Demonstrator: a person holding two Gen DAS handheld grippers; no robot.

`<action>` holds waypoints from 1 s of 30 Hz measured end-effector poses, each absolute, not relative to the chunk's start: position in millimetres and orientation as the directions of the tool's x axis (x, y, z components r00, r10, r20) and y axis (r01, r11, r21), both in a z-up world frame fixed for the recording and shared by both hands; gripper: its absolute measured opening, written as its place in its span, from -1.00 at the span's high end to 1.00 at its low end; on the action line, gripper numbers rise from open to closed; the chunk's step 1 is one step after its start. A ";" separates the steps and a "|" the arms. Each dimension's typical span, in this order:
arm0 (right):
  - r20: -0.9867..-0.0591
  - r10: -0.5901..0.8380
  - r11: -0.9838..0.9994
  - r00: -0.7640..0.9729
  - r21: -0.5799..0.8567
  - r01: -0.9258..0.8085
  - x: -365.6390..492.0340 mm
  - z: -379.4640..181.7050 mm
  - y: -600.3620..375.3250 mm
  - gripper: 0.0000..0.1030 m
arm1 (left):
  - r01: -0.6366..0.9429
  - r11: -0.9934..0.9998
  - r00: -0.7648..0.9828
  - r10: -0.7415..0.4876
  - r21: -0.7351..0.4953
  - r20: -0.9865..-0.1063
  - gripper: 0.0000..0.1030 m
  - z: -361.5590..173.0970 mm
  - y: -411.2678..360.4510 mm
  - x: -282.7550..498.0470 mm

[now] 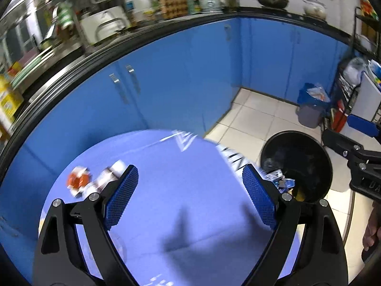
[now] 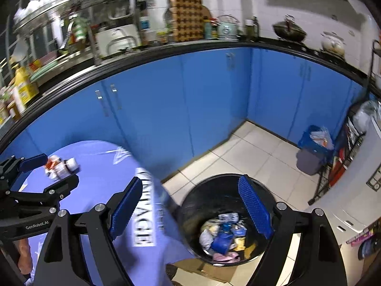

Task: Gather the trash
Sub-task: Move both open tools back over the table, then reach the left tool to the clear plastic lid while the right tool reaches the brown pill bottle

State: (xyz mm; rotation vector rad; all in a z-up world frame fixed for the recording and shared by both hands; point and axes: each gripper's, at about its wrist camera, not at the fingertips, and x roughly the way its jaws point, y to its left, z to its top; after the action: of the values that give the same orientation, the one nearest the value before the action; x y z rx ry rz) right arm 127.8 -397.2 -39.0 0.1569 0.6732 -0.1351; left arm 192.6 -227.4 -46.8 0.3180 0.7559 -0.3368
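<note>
A round table with a blue cloth (image 1: pixel 178 202) carries an orange-and-white crumpled wrapper (image 1: pixel 78 181) and a white-and-brown wrapper (image 1: pixel 108 175) at its far left; both show in the right wrist view (image 2: pixel 60 165). A black bin (image 1: pixel 302 164) stands on the floor right of the table, with several pieces of trash inside (image 2: pixel 223 236). My left gripper (image 1: pixel 190 190) is open and empty above the table, right of the wrappers. My right gripper (image 2: pixel 193 205) is open and empty, over the table edge and the bin (image 2: pixel 207 190). The left gripper's fingers (image 2: pixel 33 160) show beside the wrappers.
Blue cabinets (image 1: pixel 190 71) run behind the table under a cluttered counter (image 2: pixel 190 40). A grey bin with a blue bag (image 2: pixel 312 152) stands in the corner by a black rack (image 2: pixel 345 157). White floor tiles (image 2: pixel 250 152) lie beyond the black bin.
</note>
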 end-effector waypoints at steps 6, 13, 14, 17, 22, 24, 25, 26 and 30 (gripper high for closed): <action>-0.624 0.002 0.991 0.781 0.105 0.082 126.2 -31.0 -338.4 -0.57 | 0.335 0.929 0.686 -0.127 0.156 -0.716 -0.71 -54.3 -162.8 172.6; -0.641 0.075 0.996 0.764 0.088 -0.024 128.6 -39.0 -270.8 -0.57 | 0.253 0.955 0.662 -0.055 0.154 -0.747 -0.78 -83.9 -91.7 161.2; -0.648 0.083 0.996 0.757 0.076 -0.045 129.7 -42.4 -257.6 -0.57 | 0.245 0.958 0.654 -0.053 0.146 -0.755 -0.78 -88.9 -83.1 161.1; -0.658 0.096 0.995 0.747 0.056 -0.079 130.5 -50.0 -233.8 -0.57 | 0.230 0.967 0.616 -0.056 0.112 -0.785 -0.78 -106.6 -62.2 163.7; -0.686 0.105 0.994 0.720 0.049 -0.098 139.5 -67.8 -211.4 -0.57 | 0.230 0.969 0.568 -0.062 0.086 -0.821 -0.78 -129.4 -47.6 171.9; -0.699 0.106 0.994 0.707 0.050 -0.099 143.9 -75.7 -207.8 -0.57 | 0.232 0.971 0.546 -0.073 0.067 -0.835 -0.78 -138.0 -43.1 176.2; -0.703 0.105 0.994 0.704 0.050 -0.099 146.1 -77.9 -206.6 -0.57 | 0.232 0.971 0.537 -0.078 0.058 -0.840 -0.78 -140.3 -43.4 180.7; -0.708 0.106 0.994 0.699 0.052 -0.098 149.4 -81.0 -204.6 -0.57 | 0.233 0.971 0.529 -0.085 0.048 -0.844 -0.78 -143.2 -42.9 182.7; -0.721 0.109 0.994 0.685 0.061 -0.094 158.9 -89.0 -200.8 -0.57 | 0.244 0.969 0.507 -0.100 0.031 -0.856 -0.78 -153.0 -43.7 190.0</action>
State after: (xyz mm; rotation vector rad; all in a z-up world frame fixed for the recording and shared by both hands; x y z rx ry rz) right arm 158.9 -200.8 -89.0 0.0200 0.8088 0.1138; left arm 190.0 -43.7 -153.0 0.1552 1.0192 -0.2086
